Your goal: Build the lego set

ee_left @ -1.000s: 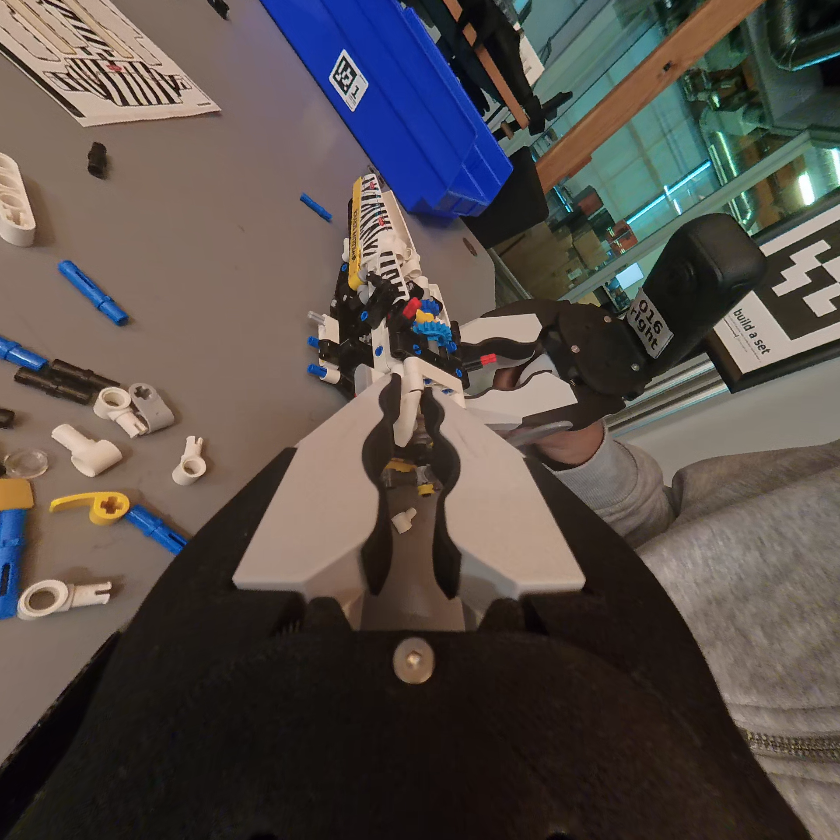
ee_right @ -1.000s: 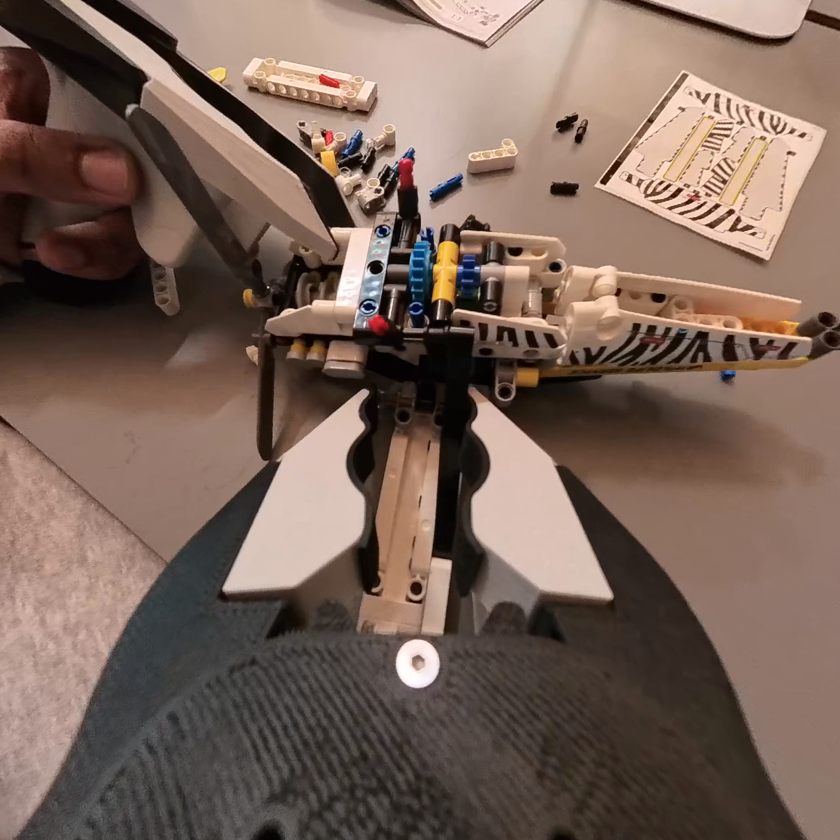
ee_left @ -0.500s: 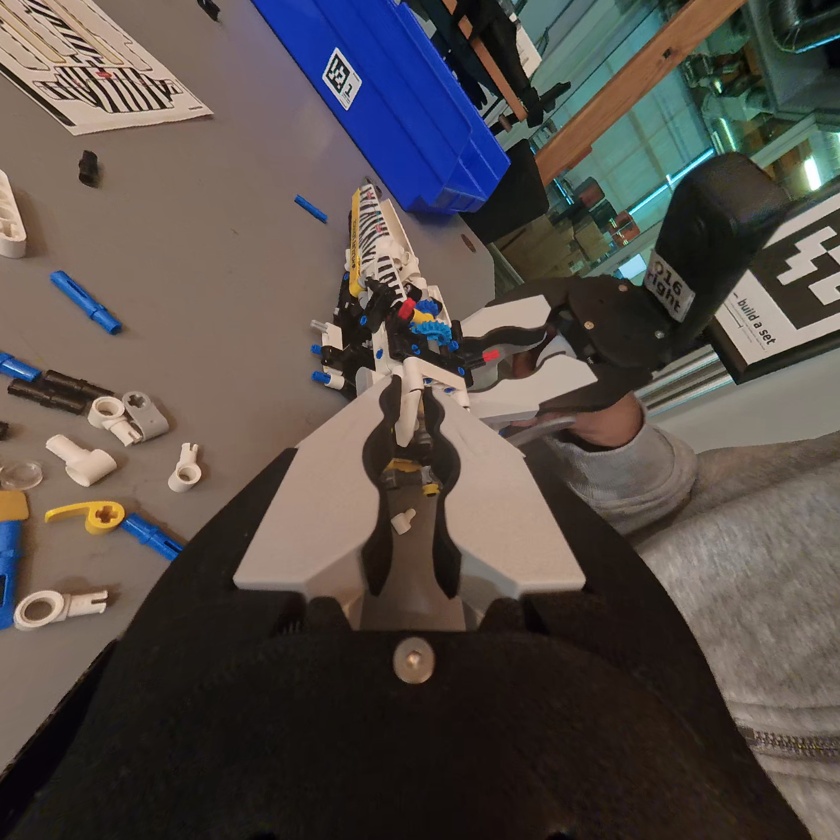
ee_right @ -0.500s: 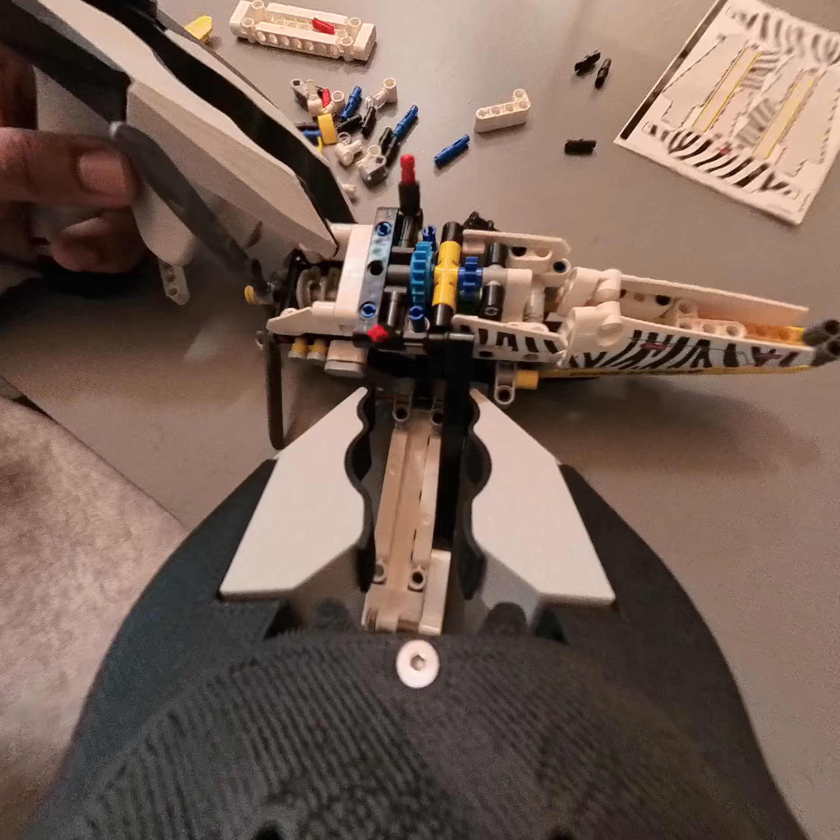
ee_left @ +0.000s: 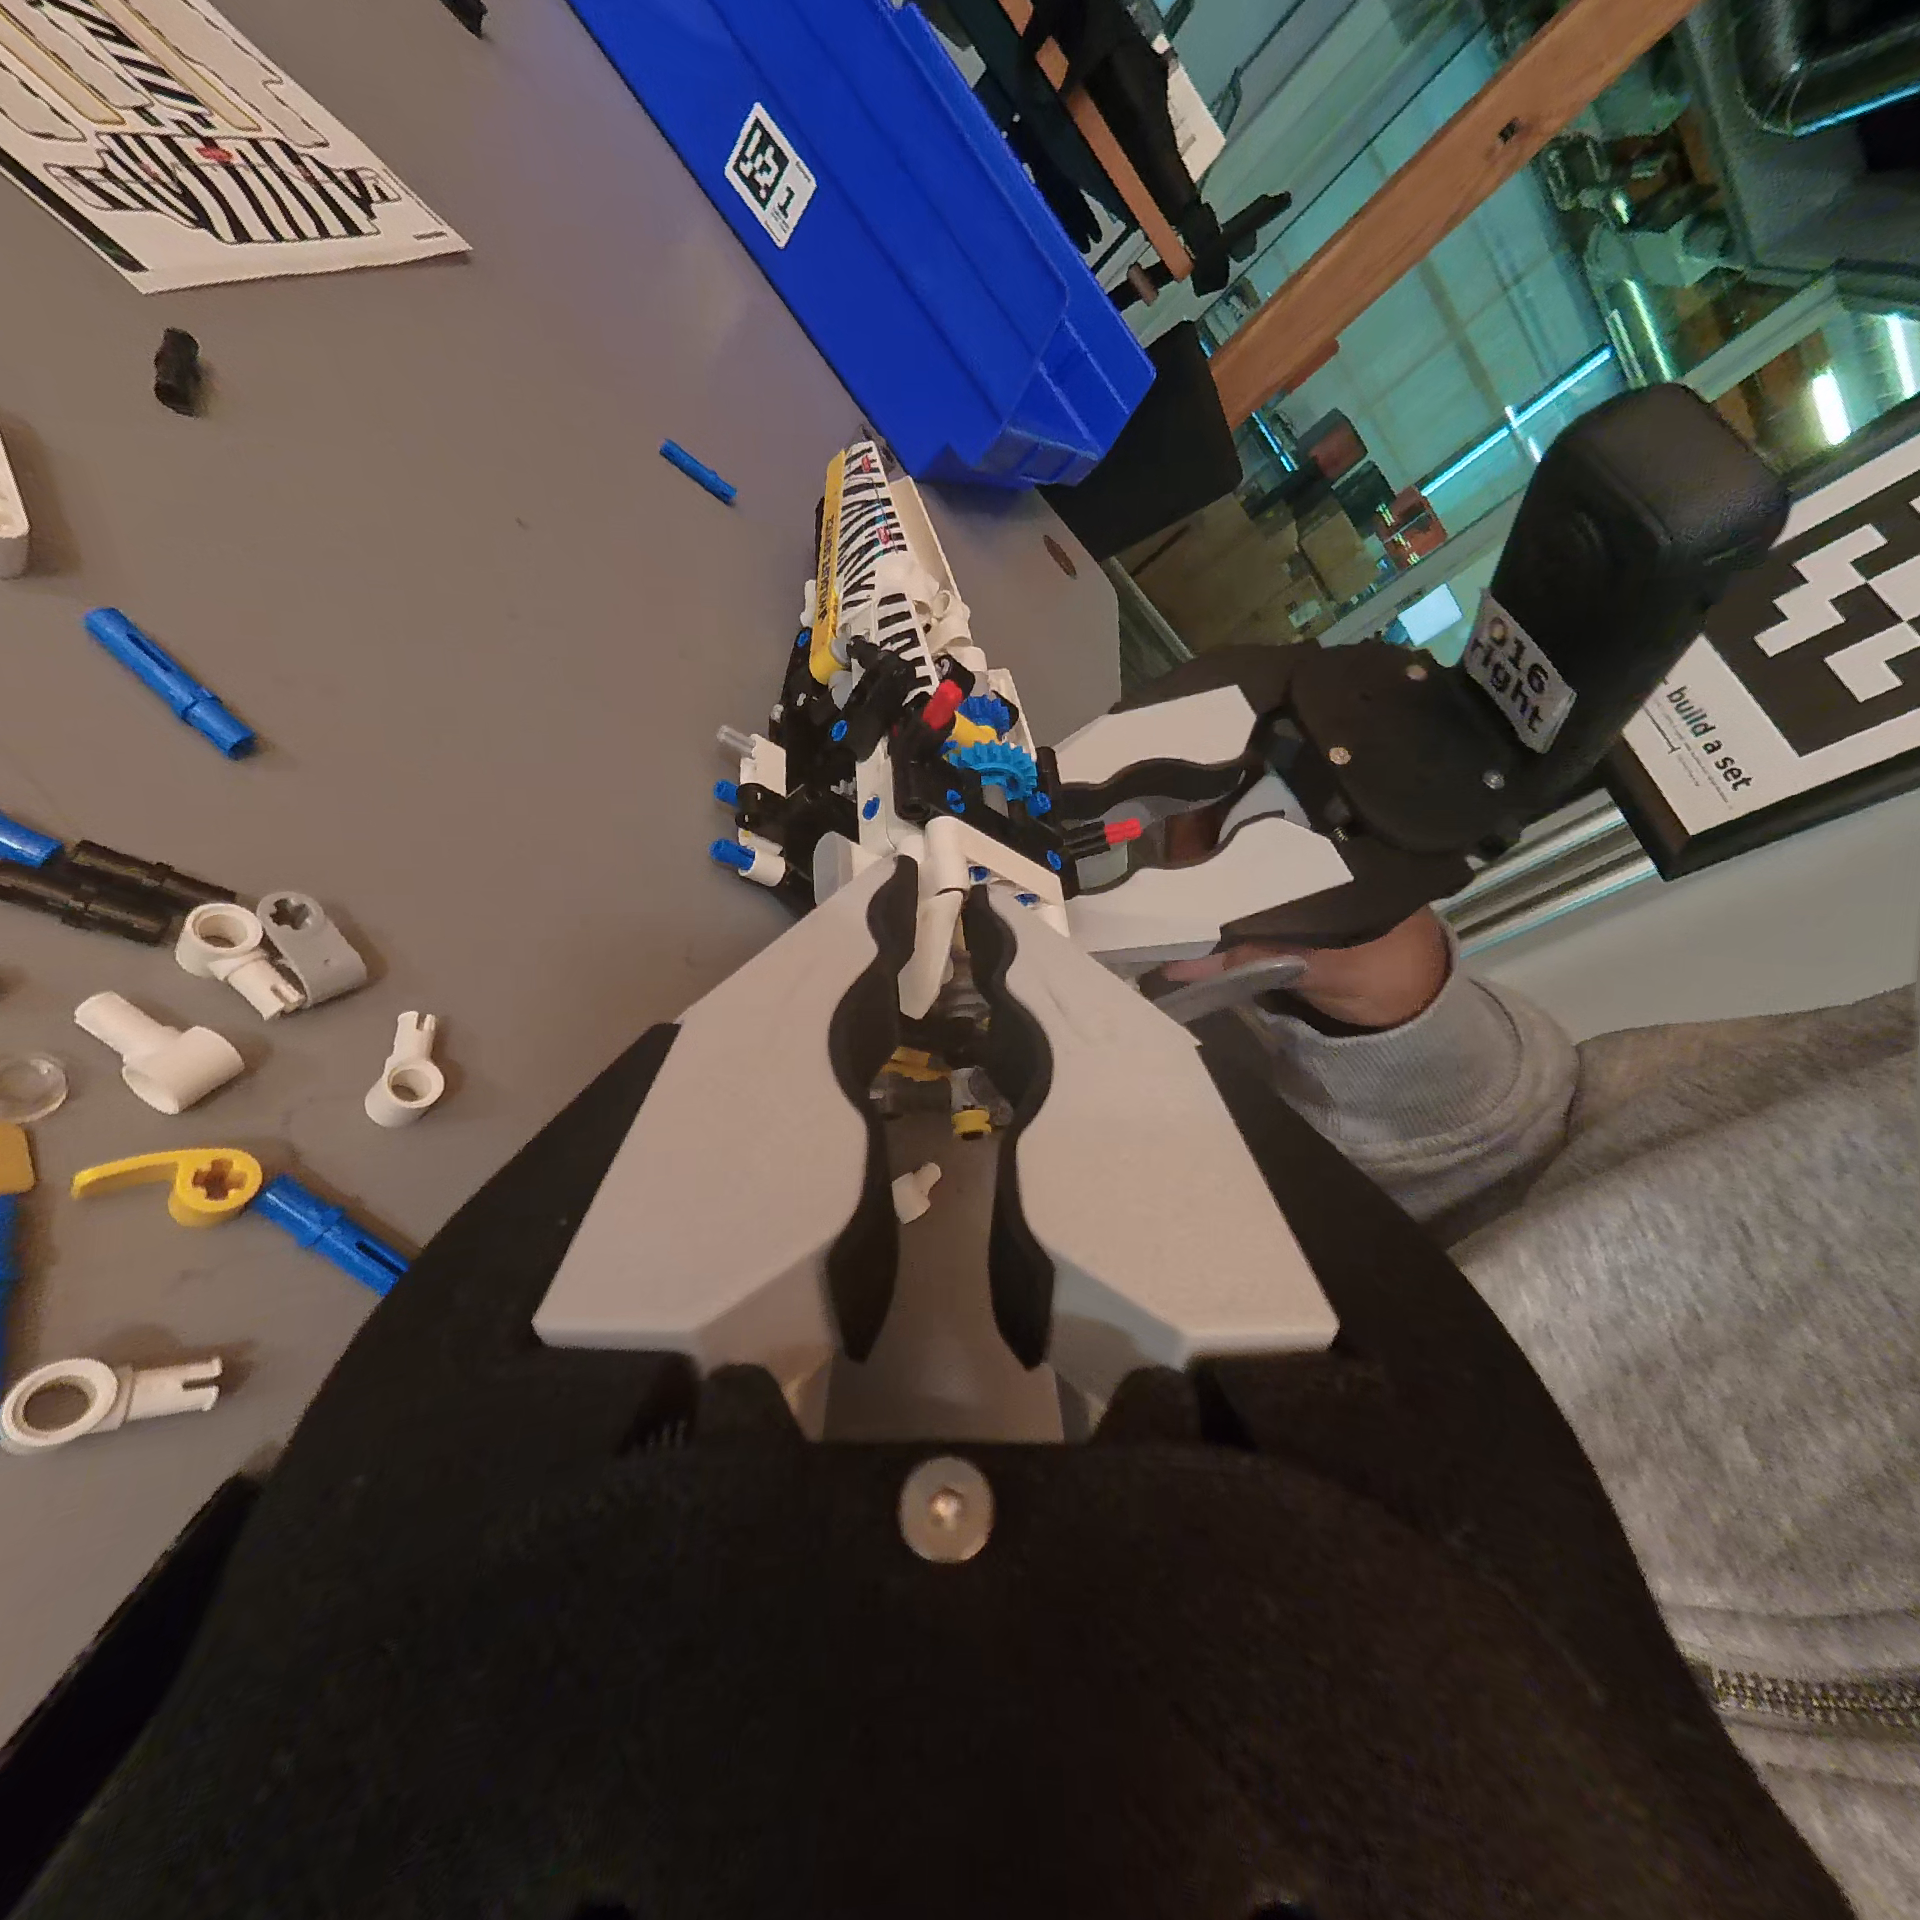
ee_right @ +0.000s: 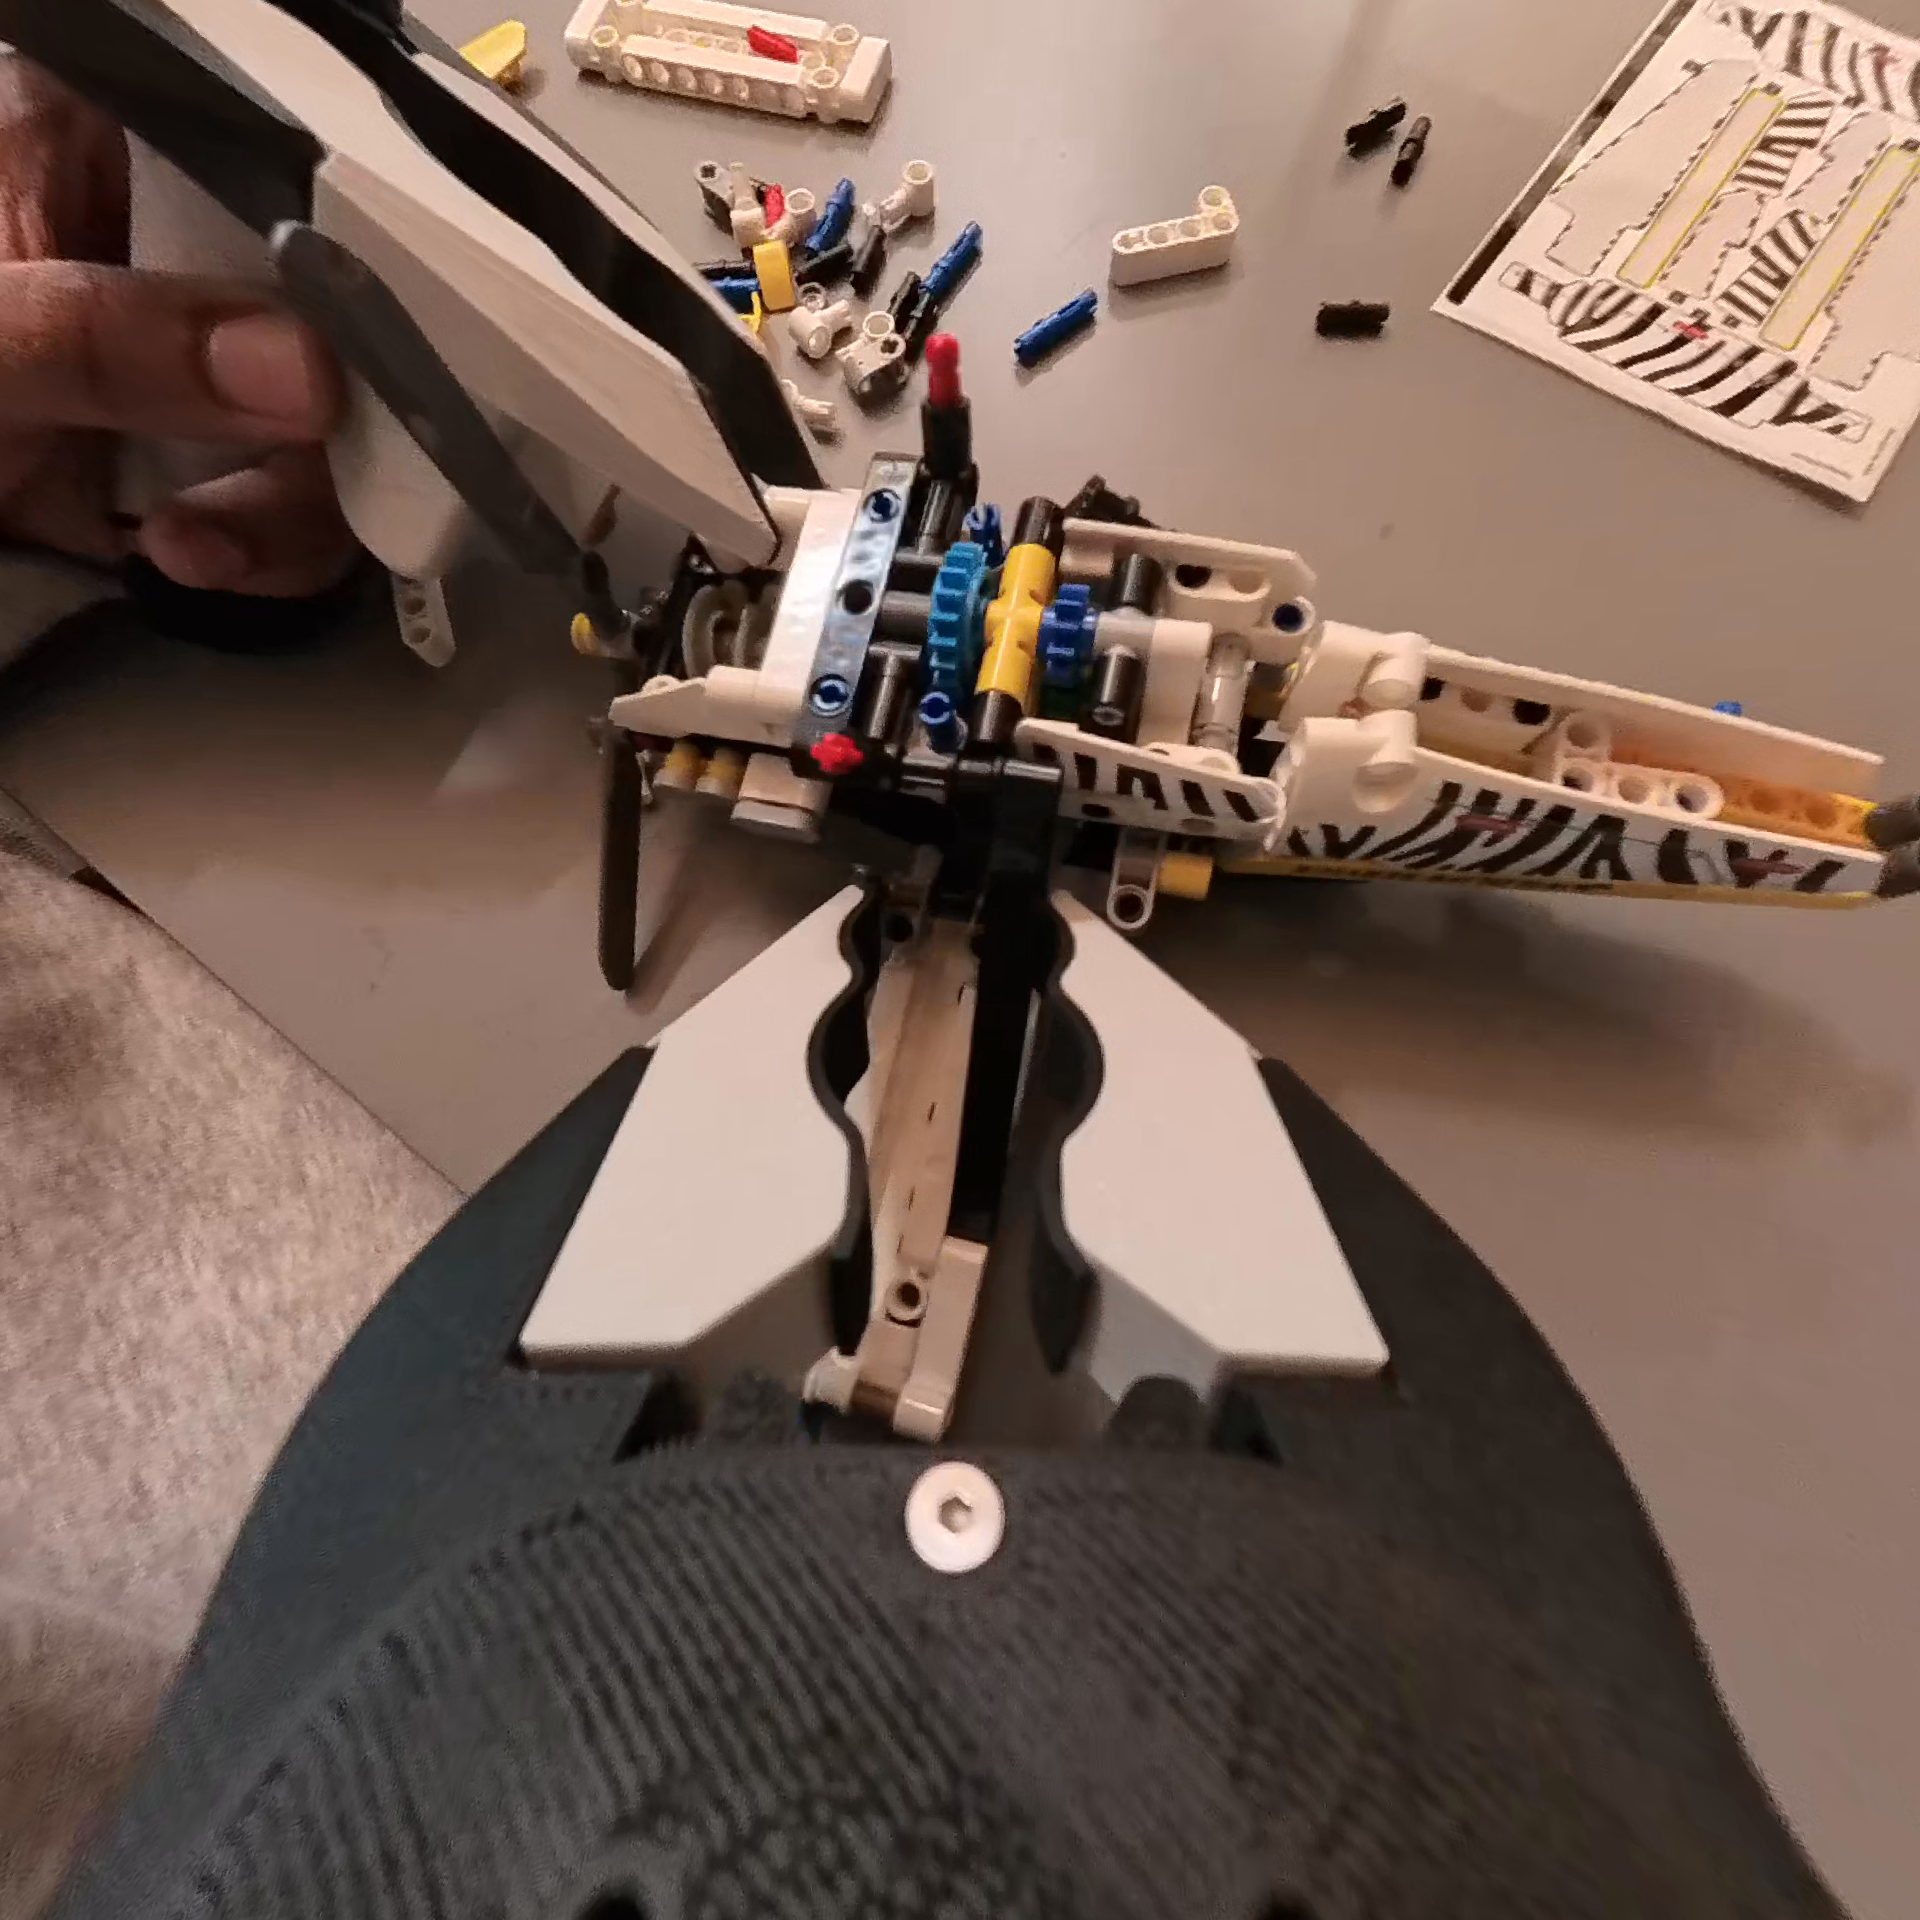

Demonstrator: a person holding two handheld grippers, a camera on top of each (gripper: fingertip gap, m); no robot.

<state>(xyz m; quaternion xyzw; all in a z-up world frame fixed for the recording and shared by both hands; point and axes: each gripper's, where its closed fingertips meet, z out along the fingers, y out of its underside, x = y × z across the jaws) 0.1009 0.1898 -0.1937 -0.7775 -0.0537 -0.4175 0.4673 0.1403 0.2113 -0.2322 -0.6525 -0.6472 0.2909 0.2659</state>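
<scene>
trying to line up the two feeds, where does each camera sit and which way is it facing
Left wrist view: on the left gripper, facing along the lego model from its end, toward the blue bin; a grey sleeve shows.
Right wrist view: on the right gripper, facing the model's side, toward the sticker sheet; a hand shows.
Shared: the model, both grippers, loose parts, grey table.

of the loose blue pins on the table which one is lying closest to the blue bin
The small blue pin lying alone just left of the blue bin. The other blue pins lie farther off, among the loose parts.
</scene>
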